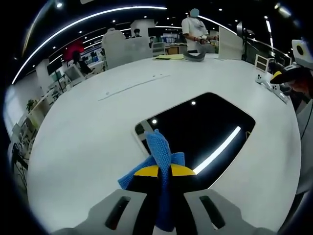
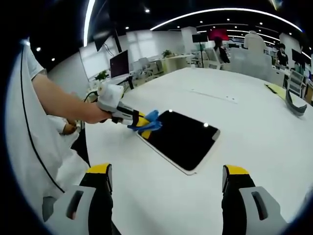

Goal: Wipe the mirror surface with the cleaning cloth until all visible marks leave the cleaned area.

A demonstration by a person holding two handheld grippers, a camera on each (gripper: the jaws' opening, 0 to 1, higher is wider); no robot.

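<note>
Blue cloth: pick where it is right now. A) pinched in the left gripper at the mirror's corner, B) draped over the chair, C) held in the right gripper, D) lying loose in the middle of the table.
A: the left gripper is shut on the blue cloth at a corner of the mirror; the right gripper is open.

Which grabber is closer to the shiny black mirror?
The left gripper. It holds the blue cloth right at the mirror near its corner. The right gripper is open and hangs back from the mirror's near edge, above the white table.
</note>
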